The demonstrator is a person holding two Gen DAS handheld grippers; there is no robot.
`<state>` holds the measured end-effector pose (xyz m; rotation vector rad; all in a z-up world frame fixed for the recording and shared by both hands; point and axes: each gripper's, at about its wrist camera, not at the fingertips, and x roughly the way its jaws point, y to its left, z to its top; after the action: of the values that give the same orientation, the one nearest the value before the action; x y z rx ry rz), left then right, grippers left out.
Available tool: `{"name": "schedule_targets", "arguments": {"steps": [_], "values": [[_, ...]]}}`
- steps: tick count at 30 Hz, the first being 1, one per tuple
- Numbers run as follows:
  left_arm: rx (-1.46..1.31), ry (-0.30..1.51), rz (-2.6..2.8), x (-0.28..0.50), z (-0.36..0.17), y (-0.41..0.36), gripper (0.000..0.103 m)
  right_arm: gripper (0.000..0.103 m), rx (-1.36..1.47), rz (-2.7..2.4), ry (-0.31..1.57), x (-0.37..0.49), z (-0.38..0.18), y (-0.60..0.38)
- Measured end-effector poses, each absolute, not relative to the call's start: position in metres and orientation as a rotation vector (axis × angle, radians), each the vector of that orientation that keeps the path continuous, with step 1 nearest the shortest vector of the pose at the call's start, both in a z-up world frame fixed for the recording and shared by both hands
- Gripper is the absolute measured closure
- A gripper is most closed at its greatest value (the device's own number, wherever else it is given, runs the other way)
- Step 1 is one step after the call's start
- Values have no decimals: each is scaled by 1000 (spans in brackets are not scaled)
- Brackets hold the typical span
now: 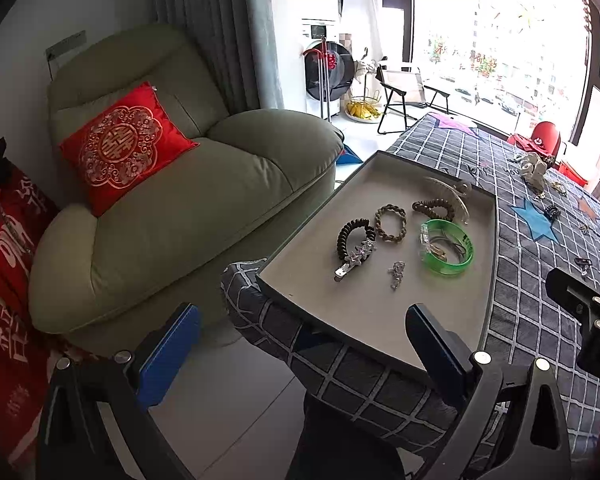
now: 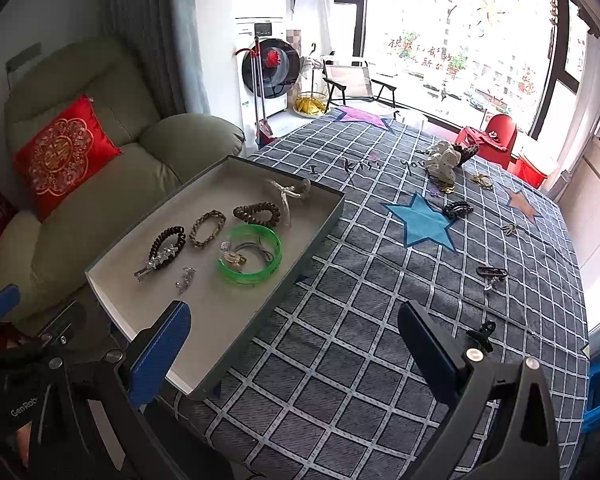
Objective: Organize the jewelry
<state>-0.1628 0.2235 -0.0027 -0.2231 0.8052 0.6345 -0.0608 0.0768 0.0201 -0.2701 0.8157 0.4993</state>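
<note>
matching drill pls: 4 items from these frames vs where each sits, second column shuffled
Items:
1. green bangle
2. small black claw clip
3. white scrunchie
4. red cushion

Places:
A. on the checked cloth, by the right gripper's right finger
B. on the green armchair
C. inside the grey tray
D. far end of the cloth, near the window

Pairs: 1-C, 2-A, 3-D, 4-B
</note>
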Motion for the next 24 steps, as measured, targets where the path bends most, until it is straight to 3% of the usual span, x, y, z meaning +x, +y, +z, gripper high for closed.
{"name": "schedule_targets", "arguments": {"steps": [24], "values": [[-229, 814, 641, -163, -5, 225, 0, 0, -271, 502, 816, -64, 20, 80]]}}
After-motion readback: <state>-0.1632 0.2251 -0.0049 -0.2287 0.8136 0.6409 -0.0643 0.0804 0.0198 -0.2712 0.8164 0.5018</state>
